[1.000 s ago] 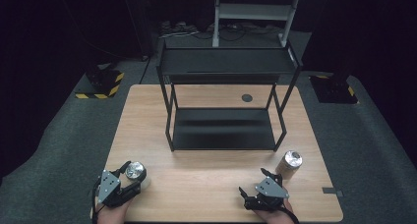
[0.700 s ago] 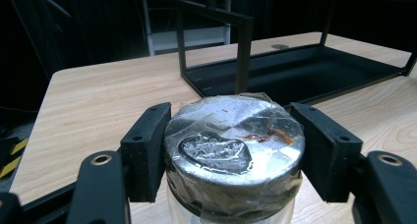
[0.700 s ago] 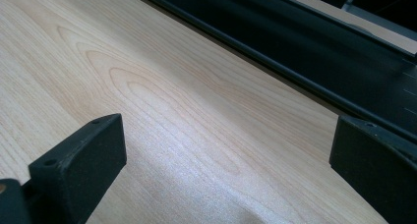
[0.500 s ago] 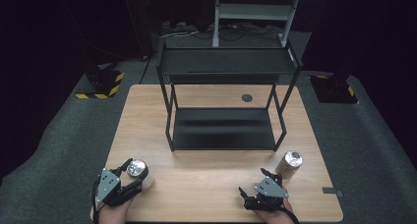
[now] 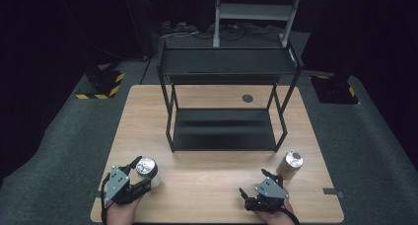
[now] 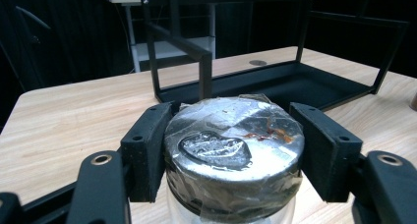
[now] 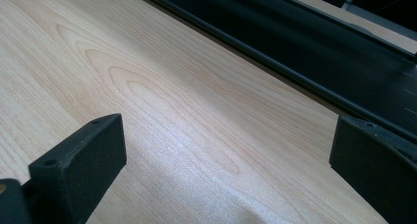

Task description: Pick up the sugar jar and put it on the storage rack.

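A: High view: left gripper (image 5: 139, 171) is clamping the taped jar (image 5: 146, 167) at the table's (image 5: 212, 185) near-left corner. Right gripper (image 5: 256, 183) is sitting with jaws apart, holding nothing, and the second jar (image 5: 291, 163) is standing just beside it.

B: Left gripper view: pads (image 6: 147, 150) are pressing the lid's (image 6: 233, 140) sides, glass below. Risk?

A: Grip's high on slick tape, so the jar might be slipping if tilted, or clipping the black shelf (image 5: 224, 131).

B: Right gripper view: jaws are gaping over bare wood.
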Available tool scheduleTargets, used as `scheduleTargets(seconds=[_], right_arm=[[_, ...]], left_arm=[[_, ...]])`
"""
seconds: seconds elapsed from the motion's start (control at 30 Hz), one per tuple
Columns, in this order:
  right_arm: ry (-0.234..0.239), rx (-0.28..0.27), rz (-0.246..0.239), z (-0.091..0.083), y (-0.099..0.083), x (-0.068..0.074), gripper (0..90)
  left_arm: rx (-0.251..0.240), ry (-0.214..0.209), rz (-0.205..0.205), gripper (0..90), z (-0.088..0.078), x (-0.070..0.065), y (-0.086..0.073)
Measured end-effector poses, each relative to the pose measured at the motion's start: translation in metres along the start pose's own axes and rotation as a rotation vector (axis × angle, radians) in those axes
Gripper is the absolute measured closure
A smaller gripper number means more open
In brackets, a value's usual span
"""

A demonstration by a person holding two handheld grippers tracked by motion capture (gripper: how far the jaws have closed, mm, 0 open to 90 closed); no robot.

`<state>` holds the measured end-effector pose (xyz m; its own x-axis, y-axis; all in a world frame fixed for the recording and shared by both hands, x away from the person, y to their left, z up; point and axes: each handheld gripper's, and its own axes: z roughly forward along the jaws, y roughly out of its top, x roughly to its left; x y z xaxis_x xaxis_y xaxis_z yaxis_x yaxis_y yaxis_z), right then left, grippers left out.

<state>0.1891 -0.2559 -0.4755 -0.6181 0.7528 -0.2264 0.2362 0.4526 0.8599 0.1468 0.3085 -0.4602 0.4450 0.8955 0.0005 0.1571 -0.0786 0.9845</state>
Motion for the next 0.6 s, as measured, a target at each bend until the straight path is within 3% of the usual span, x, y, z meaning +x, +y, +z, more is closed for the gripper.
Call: scheduleTargets(seconds=[0.6], right_arm=[[-0.001, 0.005, 0.002, 0.001, 0.001, 0.0, 0.0]], left_arm=[[-0.042, -0.044, 0.008, 35.2, 0.019, -0.003, 0.033]])
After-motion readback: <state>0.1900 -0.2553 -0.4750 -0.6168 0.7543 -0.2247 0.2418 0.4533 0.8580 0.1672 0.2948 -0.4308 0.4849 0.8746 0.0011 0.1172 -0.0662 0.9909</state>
